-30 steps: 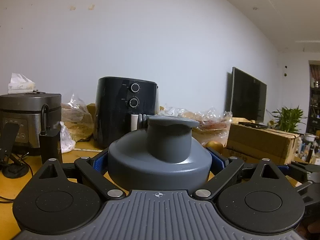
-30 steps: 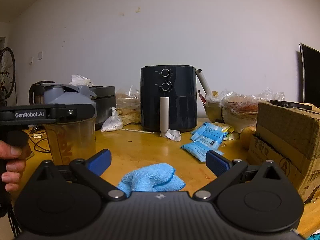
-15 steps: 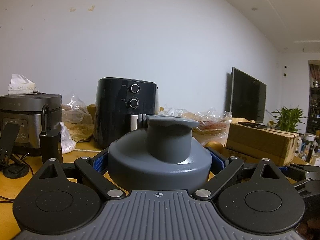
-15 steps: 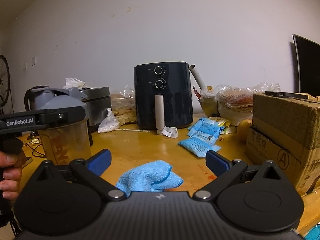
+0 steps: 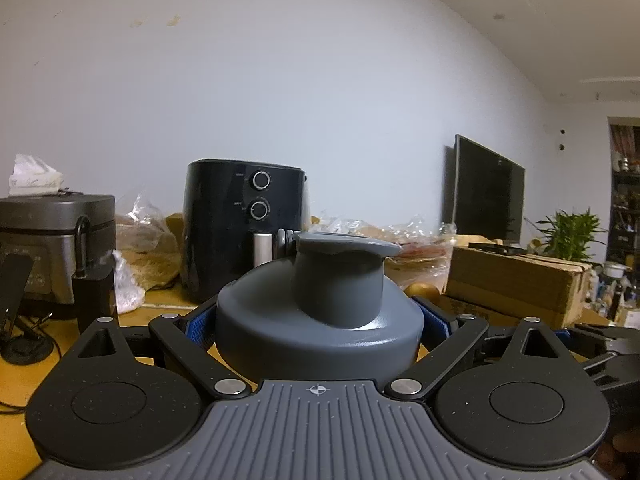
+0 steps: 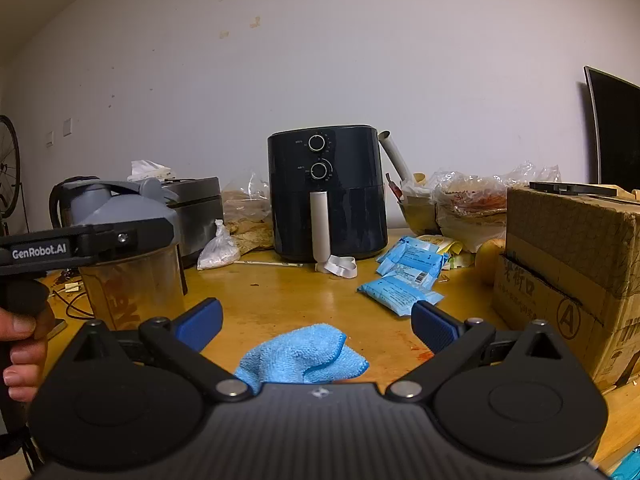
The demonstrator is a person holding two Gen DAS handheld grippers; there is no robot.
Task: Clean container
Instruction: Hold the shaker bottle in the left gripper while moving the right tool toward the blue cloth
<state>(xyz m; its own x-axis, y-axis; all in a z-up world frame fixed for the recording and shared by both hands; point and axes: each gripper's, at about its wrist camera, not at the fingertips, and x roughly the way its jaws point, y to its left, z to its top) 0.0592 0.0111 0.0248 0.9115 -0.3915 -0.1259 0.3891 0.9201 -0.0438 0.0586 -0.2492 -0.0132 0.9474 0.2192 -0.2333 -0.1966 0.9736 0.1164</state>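
Clamped in my left hand-held gripper (image 5: pixel 320 320) is the container (image 6: pixel 132 280), a clear-walled shaker bottle with a grey lid (image 5: pixel 320 320); the blue pads (image 5: pixel 198 320) press against the lid's rim on both sides. From my right wrist view the container stands upright at the left of the bench (image 6: pixel 288 300), its base down near the wood, though I cannot tell whether it touches. My left hand (image 6: pixel 22 348) wraps the black handle below it.

My right hand-held gripper (image 6: pixel 316 324) is spread wide and holds nothing. Between its fingers, low on the bench, lies a crumpled blue cloth (image 6: pixel 304 356), just in front of the gripper body and apart from both pads.

Farther back, a black air fryer (image 6: pixel 326 192) with two dials stands against the wall, a white strap lying at its foot. Blue packets (image 6: pixel 404 280) lie to its right, near a cardboard box (image 6: pixel 568 276) at the right edge. Left of the fryer sit plastic bags (image 6: pixel 244 216) and a dark cooker (image 6: pixel 198 208) behind the container. A dark screen (image 5: pixel 482 188) and a potted plant (image 5: pixel 568 232) show in the left wrist view, far right.
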